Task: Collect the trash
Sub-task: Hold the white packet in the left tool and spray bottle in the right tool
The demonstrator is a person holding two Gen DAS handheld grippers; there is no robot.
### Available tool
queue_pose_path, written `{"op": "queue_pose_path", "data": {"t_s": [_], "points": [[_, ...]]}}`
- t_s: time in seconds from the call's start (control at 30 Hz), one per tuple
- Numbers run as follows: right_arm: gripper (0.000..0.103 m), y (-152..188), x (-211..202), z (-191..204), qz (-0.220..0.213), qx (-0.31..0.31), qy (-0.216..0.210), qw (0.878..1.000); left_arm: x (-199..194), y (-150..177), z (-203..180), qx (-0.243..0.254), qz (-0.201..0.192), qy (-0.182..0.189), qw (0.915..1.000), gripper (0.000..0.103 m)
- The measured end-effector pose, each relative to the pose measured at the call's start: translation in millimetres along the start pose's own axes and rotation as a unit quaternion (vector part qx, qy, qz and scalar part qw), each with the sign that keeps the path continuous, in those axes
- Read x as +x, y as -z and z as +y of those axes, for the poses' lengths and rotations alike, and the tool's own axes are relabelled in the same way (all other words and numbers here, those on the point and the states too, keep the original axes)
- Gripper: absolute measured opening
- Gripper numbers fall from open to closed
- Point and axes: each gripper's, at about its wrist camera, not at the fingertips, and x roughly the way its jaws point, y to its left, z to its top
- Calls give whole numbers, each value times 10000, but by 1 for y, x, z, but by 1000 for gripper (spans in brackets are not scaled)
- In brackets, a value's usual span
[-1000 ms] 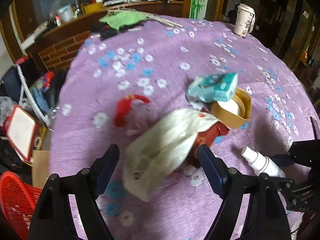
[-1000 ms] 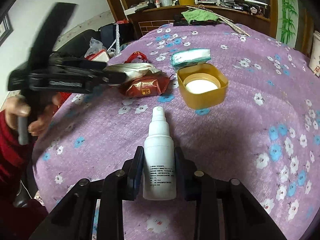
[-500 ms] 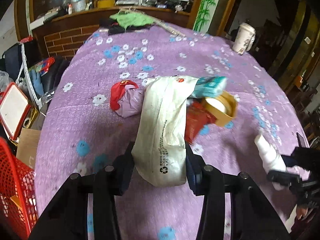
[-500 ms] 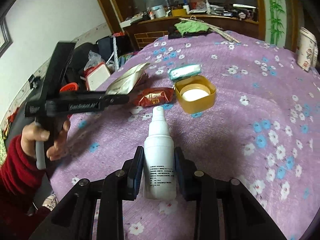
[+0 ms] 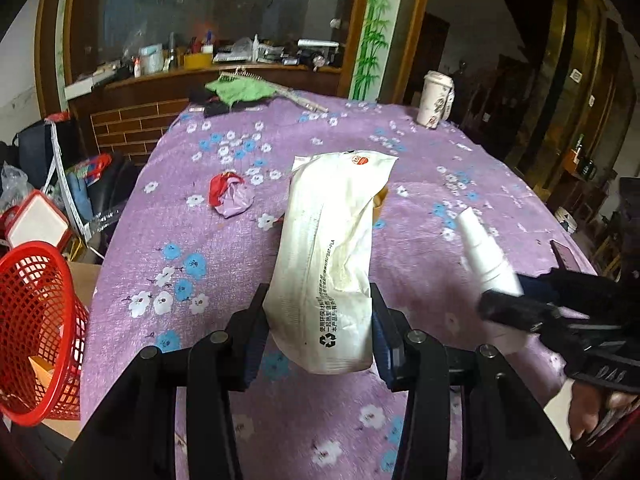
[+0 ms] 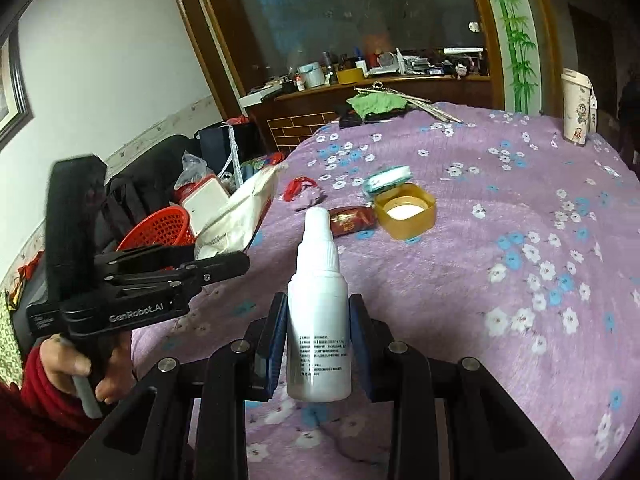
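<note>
Purple cloth with blue and white flowers covers the table (image 5: pixel 224 264) in the left wrist view. The left tool (image 5: pixel 318 320) is clamped on a long white wrapper (image 5: pixel 332 248), its blue pads pressing the lower end from both sides, and the wrapper hangs clear of the cloth, reaching away from the camera. Beyond it, to the left, a crumpled red and pink scrap (image 5: pixel 230 198) lies on the table. A red mesh basket (image 5: pixel 36 320) stands off the table's left edge, low in the frame. At the right the right tool (image 5: pixel 516 300) shows from the side — it carries a white spray bottle (image 5: pixel 486 256) above the cloth. A paper cup (image 5: pixel 436 98) stands at the far edge, and a green cloth (image 5: pixel 240 90) lies at the far end.

In the right wrist view the right tool (image 6: pixel 318 344) grips the white spray bottle (image 6: pixel 318 304) by its body, nozzle pointing away, the bottle lifted off the table (image 6: pixel 500 280). Past it lie a red packet (image 6: pixel 352 220), a yellow square tub (image 6: pixel 404 216) and a teal pack (image 6: pixel 388 178) just behind the tub, with the red and pink scrap (image 6: pixel 302 192) to their left. At the left a hand (image 6: pixel 80 368) in a red sleeve (image 6: pixel 44 396) holds the left tool (image 6: pixel 224 258) — the white wrapper (image 6: pixel 240 212) juts from it above the red mesh basket (image 6: pixel 160 230).
</note>
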Motion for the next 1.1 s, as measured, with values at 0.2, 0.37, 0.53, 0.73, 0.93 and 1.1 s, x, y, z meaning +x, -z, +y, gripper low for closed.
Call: {"op": "queue_pose_path", "data": {"t_s": [0.2,0.37,0.53,0.73,0.93,1.1], "points": [[33,9,4,8,72,45,47,10000,-10,14,-7,70,-65,-65,9999,44],[33,14,4,13,96,87,50,9999,-11,21,-4,33,-39,-70,10000,44],[33,13,6,16,90,75,31,9999,-9,23,4,-59,26,-133,9999,44],[33,15,14,16,168,85,-1,9998,-3,25,10,-113,80,-197,9997,44],[33,15,22,10,233,135,-20,9996,6,25,14,-140,129,-283,9994,44],[33,14,24,8,231,148,-48,9996,10,26,15,-145,165,-417,9989,44]]}}
